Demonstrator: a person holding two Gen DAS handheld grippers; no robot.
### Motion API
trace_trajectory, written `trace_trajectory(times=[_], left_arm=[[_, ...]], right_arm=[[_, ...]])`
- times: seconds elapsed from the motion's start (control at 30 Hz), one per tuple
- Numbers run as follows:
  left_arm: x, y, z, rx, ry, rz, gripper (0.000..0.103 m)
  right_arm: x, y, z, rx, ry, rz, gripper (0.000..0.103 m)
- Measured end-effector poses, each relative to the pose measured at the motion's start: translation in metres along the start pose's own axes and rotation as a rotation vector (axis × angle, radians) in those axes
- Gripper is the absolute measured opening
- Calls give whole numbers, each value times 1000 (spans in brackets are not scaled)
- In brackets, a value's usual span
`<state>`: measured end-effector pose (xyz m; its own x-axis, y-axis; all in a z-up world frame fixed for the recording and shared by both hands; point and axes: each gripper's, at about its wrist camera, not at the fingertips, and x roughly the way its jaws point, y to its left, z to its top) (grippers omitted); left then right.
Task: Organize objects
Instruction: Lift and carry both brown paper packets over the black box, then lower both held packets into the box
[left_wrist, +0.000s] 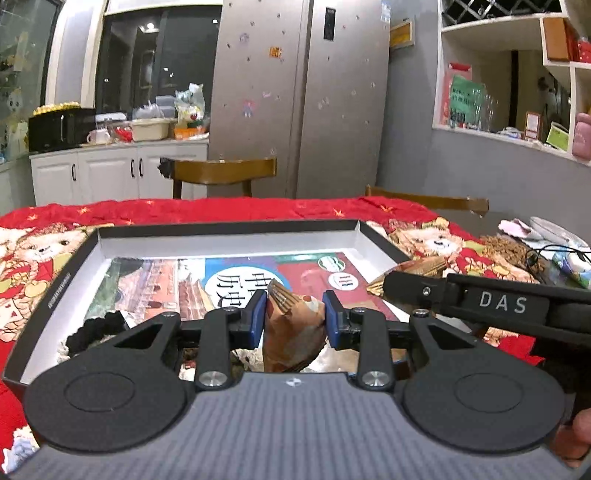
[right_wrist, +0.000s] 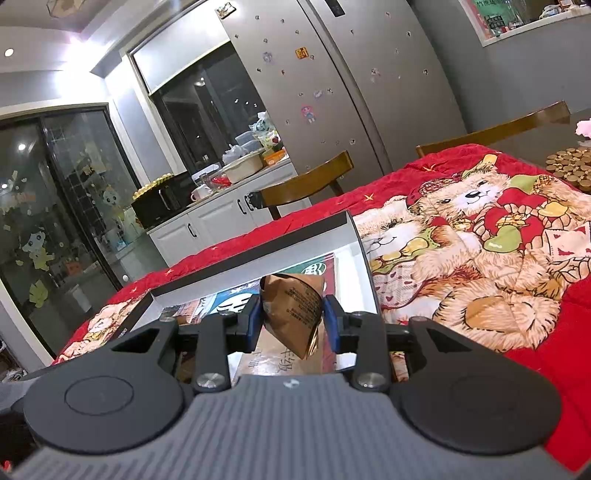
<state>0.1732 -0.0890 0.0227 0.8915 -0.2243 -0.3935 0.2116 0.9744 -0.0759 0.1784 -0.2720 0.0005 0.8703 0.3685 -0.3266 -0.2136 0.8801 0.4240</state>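
Two wooden chairs (left_wrist: 225, 171), red teddy-bear blanket (right_wrist: 480, 236), fridge (left_wrist: 299, 96)

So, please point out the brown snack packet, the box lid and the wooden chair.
brown snack packet (right_wrist: 291, 314), right wrist view, middle of printed side.
box lid (left_wrist: 229, 226), left wrist view, far rim.
wooden chair (left_wrist: 225, 170), left wrist view, middle of backrest.

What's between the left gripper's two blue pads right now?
A crumpled brown snack packet sits pinched between the left gripper's blue pads, held over the open black box; the left wrist view shows it.
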Motion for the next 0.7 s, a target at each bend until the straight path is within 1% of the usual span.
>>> trace_trajectory(times=[0.3,0.7], left_arm=[[9,-1,0,11,60,13,38],[12,0,0,7,74,13,38]], right_arm=[[3,6,-2,-43,16,-45,39],[3,8,-3,-55,16,-51,39]])
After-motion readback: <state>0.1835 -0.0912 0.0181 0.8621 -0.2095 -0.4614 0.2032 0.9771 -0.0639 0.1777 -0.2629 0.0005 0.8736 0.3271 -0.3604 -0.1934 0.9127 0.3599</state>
